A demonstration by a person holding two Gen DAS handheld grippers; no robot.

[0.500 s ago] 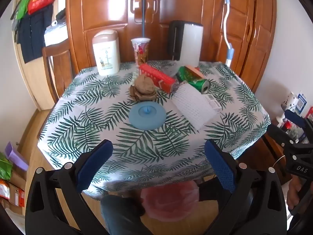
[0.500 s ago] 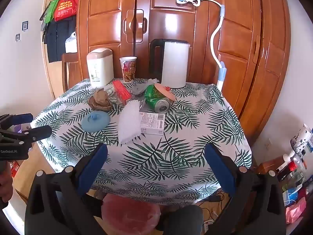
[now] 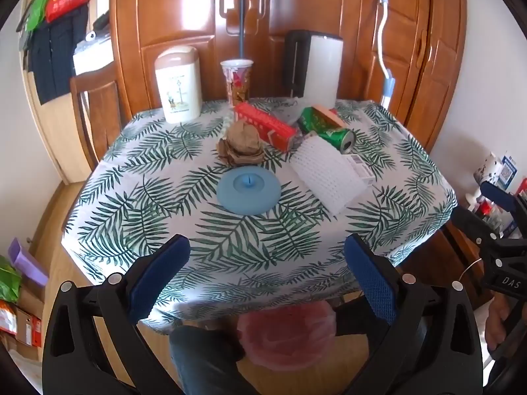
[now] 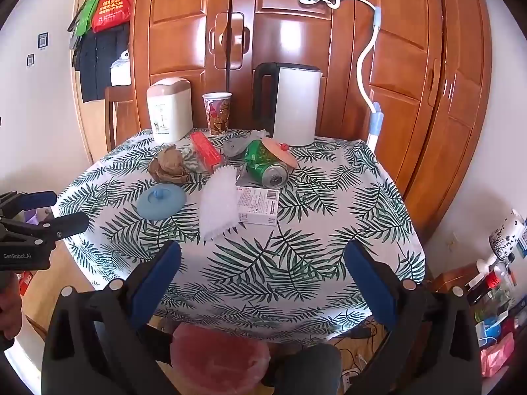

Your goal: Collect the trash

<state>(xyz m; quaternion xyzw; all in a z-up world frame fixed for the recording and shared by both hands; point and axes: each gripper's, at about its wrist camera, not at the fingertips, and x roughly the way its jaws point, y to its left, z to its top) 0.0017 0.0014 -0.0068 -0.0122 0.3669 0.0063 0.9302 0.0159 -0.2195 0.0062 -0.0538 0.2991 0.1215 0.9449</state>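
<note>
2 hand-held grippers hover at the near edge of a table covered in a leaf-print cloth. The left gripper is spread wide with nothing between its blue pads, and the right gripper is spread just as wide and equally empty.

The trash sits in a cluster toward the far middle of the table: a crumpled brown paper ball, a red carton lying beside it, a dented green can on its side, a white foam net sleeve and a small white box touching the sleeve. A round blue lid lies flat just in front of the paper ball.

Along the back edge stand a small lidded bin, a printed paper cup and a white kettle. Below the near table edge, a pink bag shows between the grippers.
</note>
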